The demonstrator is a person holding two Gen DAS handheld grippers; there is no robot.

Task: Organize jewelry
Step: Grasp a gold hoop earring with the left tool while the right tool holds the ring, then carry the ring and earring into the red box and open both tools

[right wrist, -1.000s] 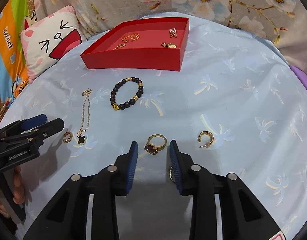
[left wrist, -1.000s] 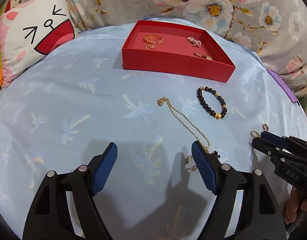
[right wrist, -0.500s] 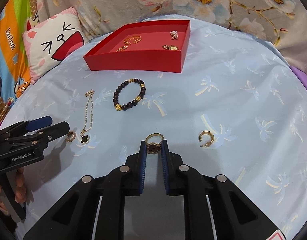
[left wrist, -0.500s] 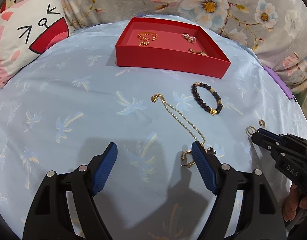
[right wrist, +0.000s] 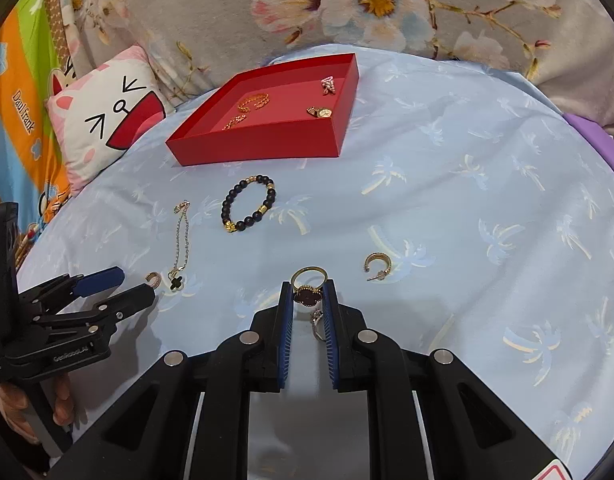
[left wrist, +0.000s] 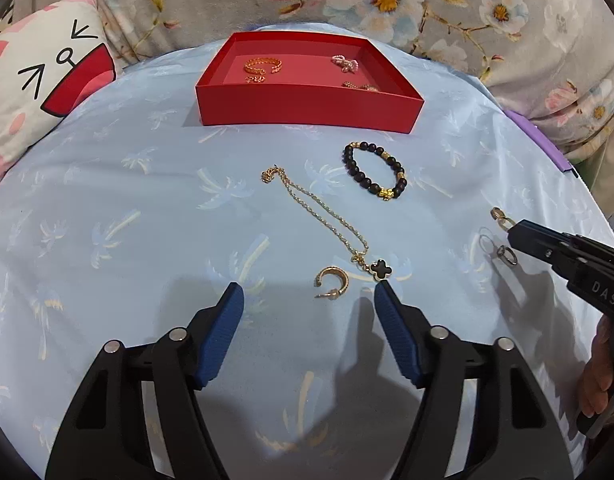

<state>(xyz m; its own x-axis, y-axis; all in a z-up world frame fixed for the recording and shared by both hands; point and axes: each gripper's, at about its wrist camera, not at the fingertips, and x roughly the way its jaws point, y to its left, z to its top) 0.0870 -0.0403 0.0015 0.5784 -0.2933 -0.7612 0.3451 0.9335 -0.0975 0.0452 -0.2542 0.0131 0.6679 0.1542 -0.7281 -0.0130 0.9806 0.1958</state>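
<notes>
A red tray (left wrist: 307,109) (right wrist: 259,148) with several gold pieces inside stands at the back of the blue cloth. My right gripper (right wrist: 308,292) (left wrist: 516,233) is shut on a gold ring with a dark red clover (right wrist: 309,294). A small gold piece (right wrist: 316,322) lies on the cloth under its fingers. My left gripper (left wrist: 307,293) (right wrist: 134,286) is closing, its pads apart. A gold hoop earring (left wrist: 332,269) (right wrist: 153,278) lies loose just ahead of its tips. Nearby are a gold chain with a black clover pendant (left wrist: 381,269) (right wrist: 176,283) and a black bead bracelet (left wrist: 359,176) (right wrist: 243,225).
A second hoop earring (right wrist: 377,255) lies right of the held ring. A cat-face pillow (left wrist: 47,92) (right wrist: 107,120) rests at the back left against floral fabric (left wrist: 387,0). A purple edge (right wrist: 595,136) shows at the right, and a hand (right wrist: 15,412) holds the left gripper's handle.
The right jaws closed onto the clover ring and it now stands a little off the cloth. The left jaws narrowed and shifted left, so the hoop earring lies between the tips.
</notes>
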